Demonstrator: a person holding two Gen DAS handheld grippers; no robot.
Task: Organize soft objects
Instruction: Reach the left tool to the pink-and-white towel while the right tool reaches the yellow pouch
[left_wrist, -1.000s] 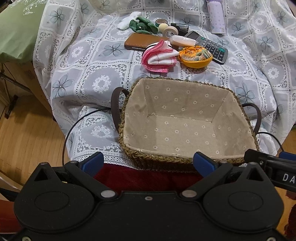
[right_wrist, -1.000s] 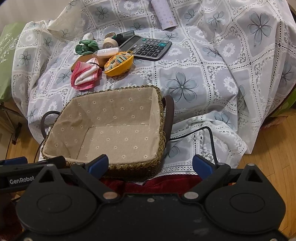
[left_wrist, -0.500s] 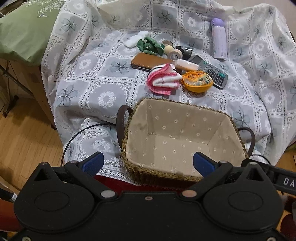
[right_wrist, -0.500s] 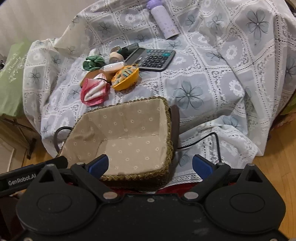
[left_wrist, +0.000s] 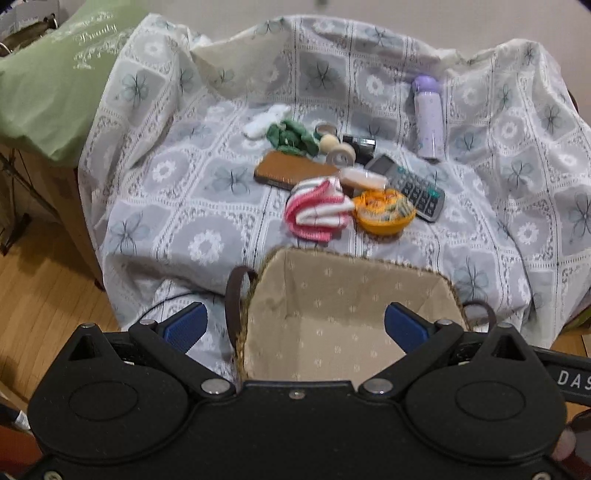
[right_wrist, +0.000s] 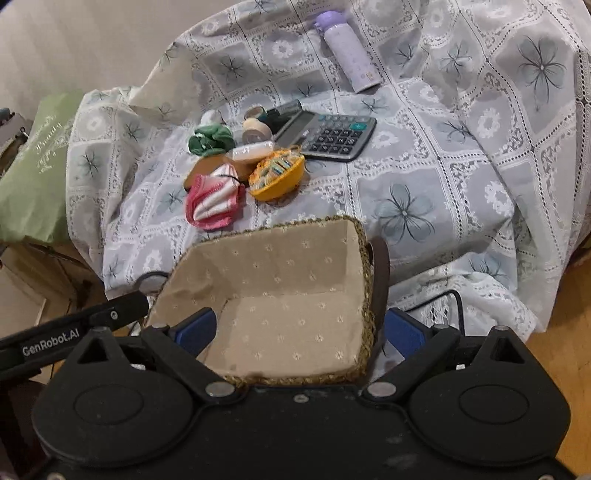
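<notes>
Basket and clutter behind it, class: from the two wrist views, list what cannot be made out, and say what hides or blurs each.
- Basket: near rim and part of the floor are hidden by the gripper body in the left wrist view.
- Brown case: mostly covered by the pink-and-white cloth in the right wrist view.
- Calculator: key labels too small and blurred.
- White soft item: nearly hidden behind the green cloth.

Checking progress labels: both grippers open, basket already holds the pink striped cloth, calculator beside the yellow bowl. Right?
Not quite. The basket holds nothing; the right wrist view shows the pink striped cloth on the tablecloth beyond it. The rest stands.
</notes>
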